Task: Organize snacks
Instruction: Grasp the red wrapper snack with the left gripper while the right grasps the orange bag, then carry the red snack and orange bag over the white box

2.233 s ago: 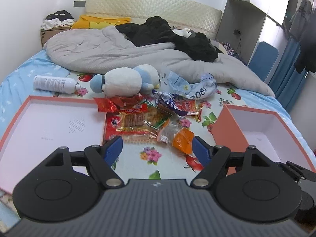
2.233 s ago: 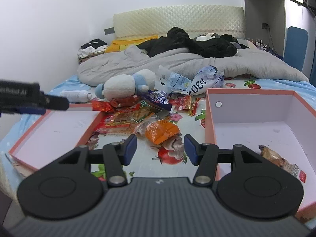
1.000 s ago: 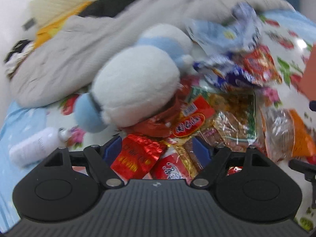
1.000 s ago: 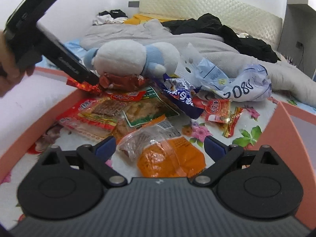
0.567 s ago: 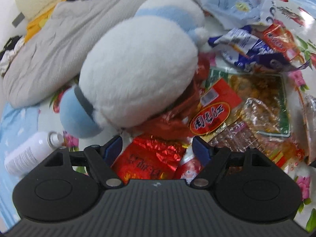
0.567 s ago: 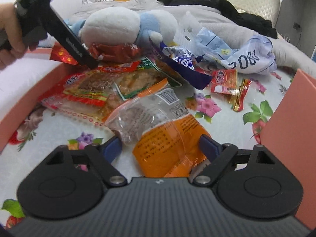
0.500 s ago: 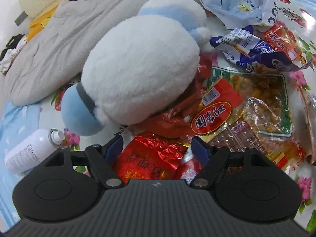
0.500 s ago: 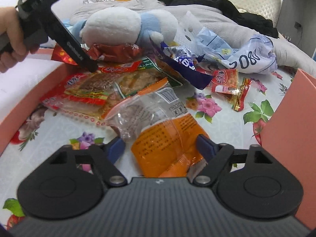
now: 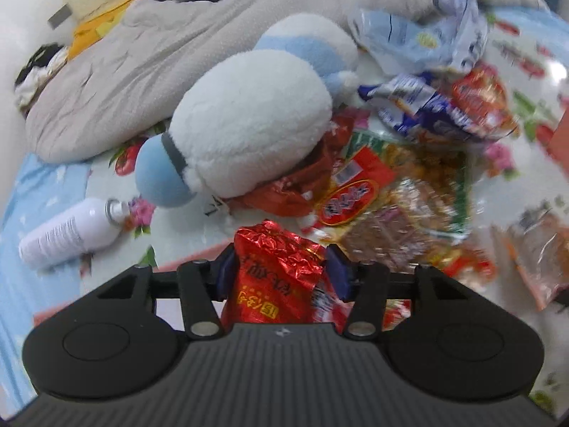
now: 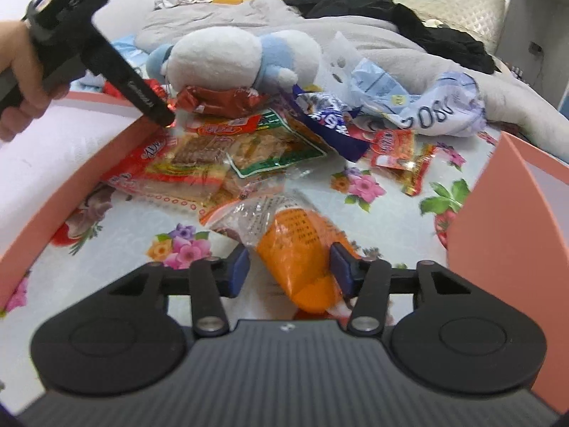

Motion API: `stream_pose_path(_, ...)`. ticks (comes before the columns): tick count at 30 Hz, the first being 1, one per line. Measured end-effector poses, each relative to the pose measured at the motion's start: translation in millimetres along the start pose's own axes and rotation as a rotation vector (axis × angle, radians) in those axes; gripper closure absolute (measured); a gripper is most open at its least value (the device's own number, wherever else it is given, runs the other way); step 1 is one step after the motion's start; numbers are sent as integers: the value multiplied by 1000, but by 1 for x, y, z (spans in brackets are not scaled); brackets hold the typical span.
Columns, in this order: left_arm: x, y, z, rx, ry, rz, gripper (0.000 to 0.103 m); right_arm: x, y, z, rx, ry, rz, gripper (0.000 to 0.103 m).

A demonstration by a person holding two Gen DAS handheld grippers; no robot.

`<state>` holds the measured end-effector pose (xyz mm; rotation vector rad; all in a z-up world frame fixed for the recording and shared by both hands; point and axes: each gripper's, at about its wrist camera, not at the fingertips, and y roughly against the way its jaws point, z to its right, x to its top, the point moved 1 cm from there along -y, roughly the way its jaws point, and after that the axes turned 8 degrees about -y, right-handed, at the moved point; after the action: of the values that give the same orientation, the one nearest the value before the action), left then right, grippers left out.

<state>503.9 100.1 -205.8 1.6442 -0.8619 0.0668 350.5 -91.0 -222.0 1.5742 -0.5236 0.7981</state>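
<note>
A crinkled red foil packet [image 9: 274, 284] stands between the fingers of my left gripper [image 9: 282, 274]. Its jaws are closing and both blue pads press the packet's sides. In the right wrist view the left gripper's black body [image 10: 106, 53] slants down from a hand [image 10: 17, 82] to the pile's left edge. My right gripper [image 10: 290, 272] is low over the flowered sheet. Its jaws are closing on an orange and clear packet [image 10: 298, 245], which is bunched narrow between the pads. The loose snack pile [image 10: 249, 149] lies just beyond.
A white and blue plush toy [image 9: 249, 124] lies on the pile's far side, with a white spray bottle [image 9: 67, 235] to its left. A pink box [image 10: 498, 213] stands at the right and a pink tray [image 10: 71, 178] at the left. A grey quilt [image 9: 142, 64] lies behind.
Both pairs of jaws have narrowed. The left pads now pinch the red foil packet, which stands higher between them. The right pads have squeezed the orange packet narrower.
</note>
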Motion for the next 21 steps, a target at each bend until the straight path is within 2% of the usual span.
stream_pose_path(14, -58, 111, 60, -48, 219, 126, 45, -19, 83, 8, 28, -37, 44, 59)
stream_pose_path(21, -93, 148, 85, -79, 320, 143, 45, -35, 121, 17, 32, -92, 62, 59)
